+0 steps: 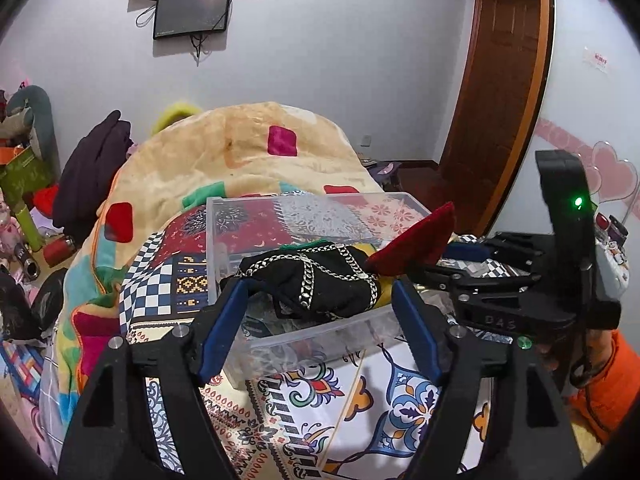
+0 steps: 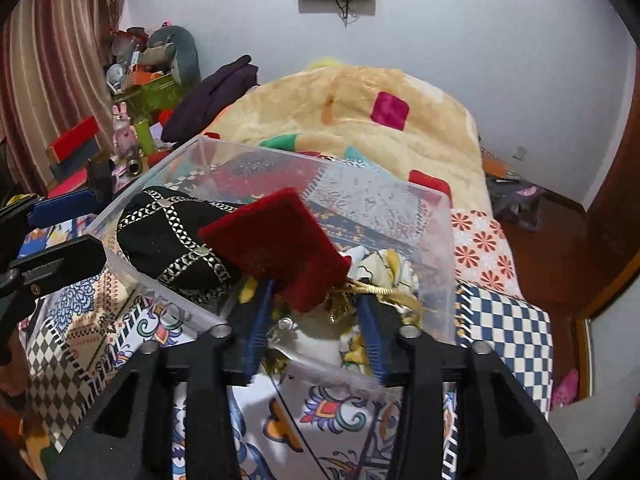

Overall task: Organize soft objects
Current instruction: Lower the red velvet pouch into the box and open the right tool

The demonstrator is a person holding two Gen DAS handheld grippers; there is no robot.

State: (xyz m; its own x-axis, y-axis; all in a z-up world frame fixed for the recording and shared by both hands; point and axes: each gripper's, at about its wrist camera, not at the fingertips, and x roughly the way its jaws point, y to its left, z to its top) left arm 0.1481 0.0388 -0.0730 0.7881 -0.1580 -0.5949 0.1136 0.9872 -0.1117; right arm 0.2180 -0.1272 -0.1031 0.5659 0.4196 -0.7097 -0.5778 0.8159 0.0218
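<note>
Working the binning step, I judge: soft pieces are going into the clear plastic bin [image 1: 224,240] on the patterned bedspread [image 1: 320,400].

My left gripper [image 1: 316,300] has its fingers spread wide apart and grips nothing. Just ahead of its tips a black cap with silver chain trim [image 1: 316,280] rests over the bin's near rim.

My right gripper [image 2: 316,300] reaches in from the left one's right side. A red velvet pouch [image 2: 280,240] stands at its tips, over the bin; in the right wrist view the blue pads look parted around it, so I cannot tell whether it is clamped or merely resting there.

Next, as I read it: lower the pouch inside the walls beside the yellow printed cloth [image 2: 384,264], let go, then draw back without catching the rim.
</note>
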